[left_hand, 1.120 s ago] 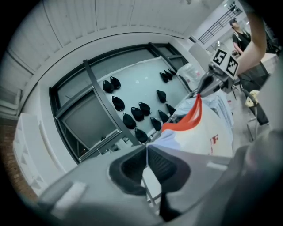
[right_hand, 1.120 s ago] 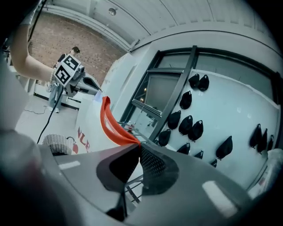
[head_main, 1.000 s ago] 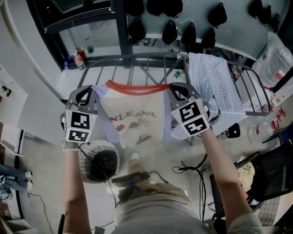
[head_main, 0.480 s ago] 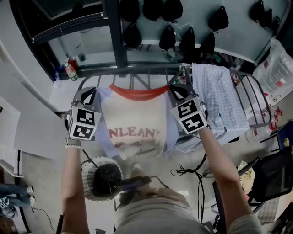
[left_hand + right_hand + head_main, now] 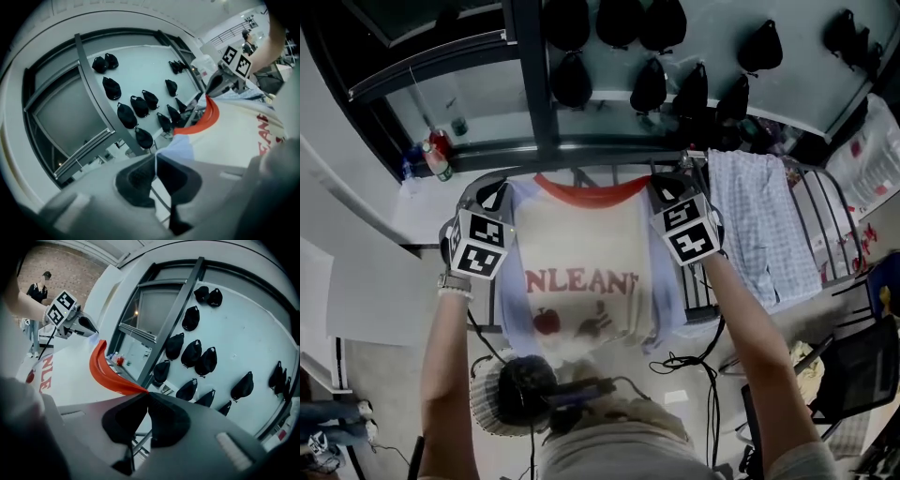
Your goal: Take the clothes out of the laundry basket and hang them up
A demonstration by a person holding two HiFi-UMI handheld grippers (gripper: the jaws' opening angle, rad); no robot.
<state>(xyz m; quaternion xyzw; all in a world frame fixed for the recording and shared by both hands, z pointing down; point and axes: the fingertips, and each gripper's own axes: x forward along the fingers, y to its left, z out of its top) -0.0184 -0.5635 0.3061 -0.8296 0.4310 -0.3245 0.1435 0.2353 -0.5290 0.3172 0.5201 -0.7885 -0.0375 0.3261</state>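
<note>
Squarely in the middle of the head view, stretched flat between two grippers: a cream T-shirt [image 5: 581, 272] with red neckband, pale blue sleeves, red lettering and a small apple print. Pinched at its upper left corner by the left gripper [image 5: 495, 192], with jaws pressed together on the blue sleeve fabric by the shoulder, low centre in the left gripper view [image 5: 154, 161]. Pinched at its upper right corner by the right gripper [image 5: 667, 185], with jaws likewise closed, here on the end of the red neckband, low centre in the right gripper view [image 5: 147, 397]. Hanging in front of a metal drying rack [image 5: 839, 220] that runs across the middle of the frame. Draped over that rack to the right, just beside the T-shirt: a blue checked shirt [image 5: 764, 225]. At lower left, on the floor: a white laundry basket [image 5: 483, 412]. Along the top, on the wall: a scatter of black bags [image 5: 649, 86]. At upper left, on a ledge: a few bottles [image 5: 438, 161].
</note>
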